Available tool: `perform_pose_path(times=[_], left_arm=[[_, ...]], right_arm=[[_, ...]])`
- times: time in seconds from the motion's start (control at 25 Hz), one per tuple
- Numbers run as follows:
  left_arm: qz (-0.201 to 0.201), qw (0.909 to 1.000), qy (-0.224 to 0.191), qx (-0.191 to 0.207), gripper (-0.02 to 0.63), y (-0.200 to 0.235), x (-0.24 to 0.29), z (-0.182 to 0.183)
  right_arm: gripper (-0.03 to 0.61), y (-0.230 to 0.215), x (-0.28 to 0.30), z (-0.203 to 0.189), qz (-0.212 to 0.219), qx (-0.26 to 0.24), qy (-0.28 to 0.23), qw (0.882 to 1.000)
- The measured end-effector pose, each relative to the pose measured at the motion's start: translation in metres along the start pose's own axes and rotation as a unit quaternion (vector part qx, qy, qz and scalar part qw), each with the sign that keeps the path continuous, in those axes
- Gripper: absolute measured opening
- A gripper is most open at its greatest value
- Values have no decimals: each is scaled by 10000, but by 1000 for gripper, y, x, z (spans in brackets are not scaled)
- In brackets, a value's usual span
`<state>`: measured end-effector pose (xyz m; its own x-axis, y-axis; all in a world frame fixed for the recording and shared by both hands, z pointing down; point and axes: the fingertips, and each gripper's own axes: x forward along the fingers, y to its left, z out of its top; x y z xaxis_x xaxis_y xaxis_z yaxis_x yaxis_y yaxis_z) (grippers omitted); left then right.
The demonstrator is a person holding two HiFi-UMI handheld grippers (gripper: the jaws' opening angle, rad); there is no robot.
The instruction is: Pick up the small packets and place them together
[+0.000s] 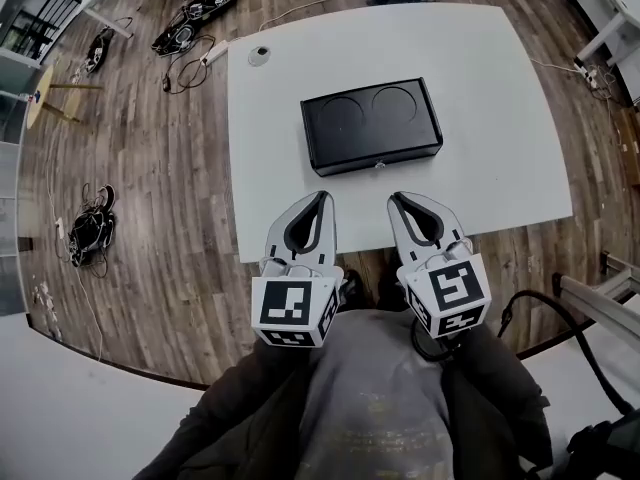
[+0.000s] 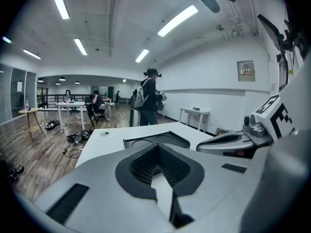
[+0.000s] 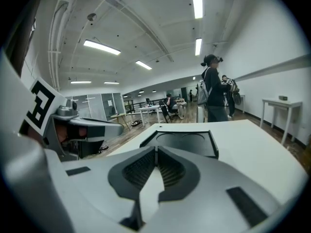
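No small packets show in any view. A black box (image 1: pixel 371 125) with two round recesses in its lid lies at the middle of the white table (image 1: pixel 500 118). My left gripper (image 1: pixel 323 197) hovers over the table's near edge, its jaws shut with nothing between them. Beside it my right gripper (image 1: pixel 393 199) is also shut and empty. Both point toward the box and stop short of it. In the left gripper view the jaws (image 2: pixel 157 147) meet in front of the box (image 2: pixel 155 140). The right gripper view shows the same, with its tips (image 3: pixel 156 149) before the box (image 3: pixel 187 139).
A small round grey object (image 1: pixel 259 55) sits at the table's far left corner. A person (image 2: pixel 150 98) stands at the far end of the table. Cables and gear (image 1: pixel 195 13) lie on the wooden floor to the left. Other tables (image 3: pixel 279 108) stand along the walls.
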<state>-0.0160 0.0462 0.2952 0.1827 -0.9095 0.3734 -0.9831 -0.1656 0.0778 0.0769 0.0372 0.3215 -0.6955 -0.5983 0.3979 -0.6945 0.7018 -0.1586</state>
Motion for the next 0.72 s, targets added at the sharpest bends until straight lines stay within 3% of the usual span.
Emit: perform_pose_path(times=[0.24,0.48,0.72], left_arm=[[248,9997,80,32,3,-20,18,7],[412,9990,147,9,3,-9,23,7],[136,9997,127,-128,3,6,30,-4]], right_arm=[[5,-23,8,2,389,0,62,9992],[17,-22,26,-5,602,15,209,9980],[57,-18,46,-26,318,-89,548,9979]])
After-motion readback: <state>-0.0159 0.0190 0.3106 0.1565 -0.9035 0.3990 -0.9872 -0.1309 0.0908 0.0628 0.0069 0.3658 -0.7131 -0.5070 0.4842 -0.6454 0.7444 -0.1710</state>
